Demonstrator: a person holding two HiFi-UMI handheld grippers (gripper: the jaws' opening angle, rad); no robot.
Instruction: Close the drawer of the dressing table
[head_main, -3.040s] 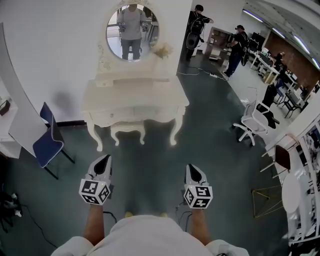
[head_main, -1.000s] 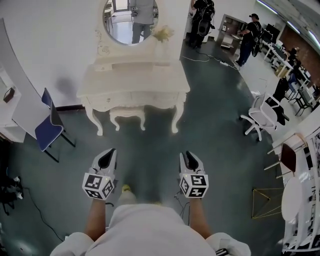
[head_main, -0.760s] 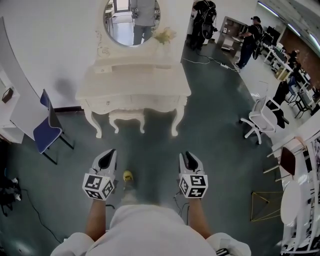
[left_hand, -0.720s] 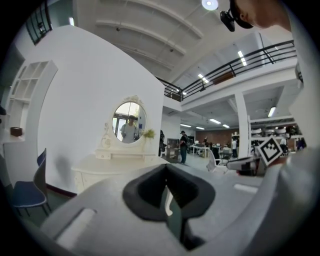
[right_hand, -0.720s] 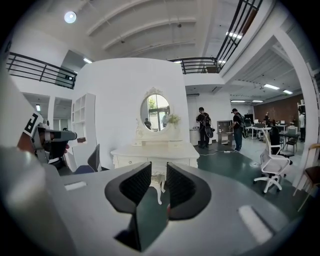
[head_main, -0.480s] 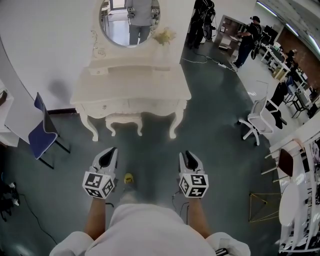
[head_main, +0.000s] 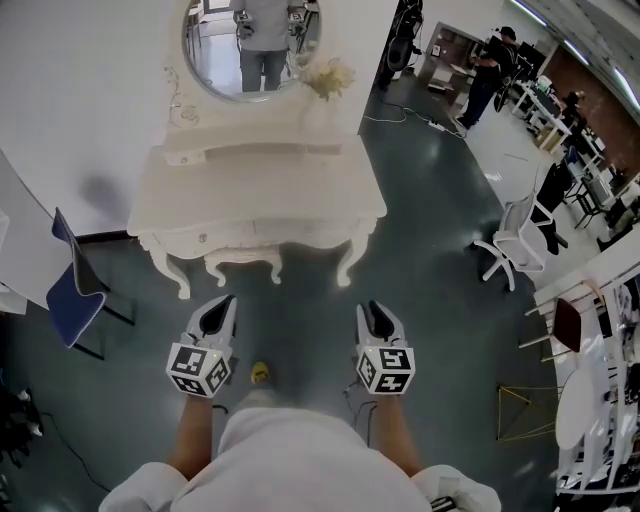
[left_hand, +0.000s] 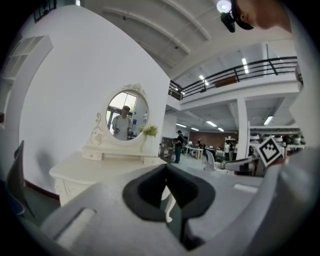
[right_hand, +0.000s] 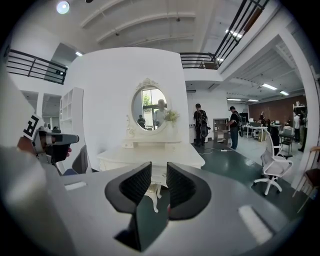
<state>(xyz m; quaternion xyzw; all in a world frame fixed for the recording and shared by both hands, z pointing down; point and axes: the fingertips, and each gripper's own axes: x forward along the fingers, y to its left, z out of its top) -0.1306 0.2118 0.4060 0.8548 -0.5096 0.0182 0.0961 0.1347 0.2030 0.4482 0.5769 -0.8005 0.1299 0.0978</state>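
Note:
The cream dressing table (head_main: 260, 190) stands against the white wall ahead, under a round mirror (head_main: 250, 40). Its drawer fronts (head_main: 255, 232) face me; from here I cannot tell whether one stands out. Both grippers hang in the air over the dark floor, short of the table and touching nothing. My left gripper (head_main: 217, 305) has its tips together and is empty (left_hand: 166, 170). My right gripper (head_main: 372, 310) shows a narrow gap between its pads and holds nothing (right_hand: 159, 177). The table (left_hand: 90, 167) lies ahead in the left gripper view and in the right gripper view (right_hand: 150, 155).
A blue chair (head_main: 65, 300) stands left of the table, a white office chair (head_main: 510, 245) to the right. A vase of flowers (head_main: 325, 85) sits on the table's raised shelf. People (head_main: 490, 60) stand far back right. A gold wire frame (head_main: 525, 410) is at lower right.
The person has stepped forward, so the dressing table sits nearer and lower in the head view. Both grippers keep the same pose in front of the body.

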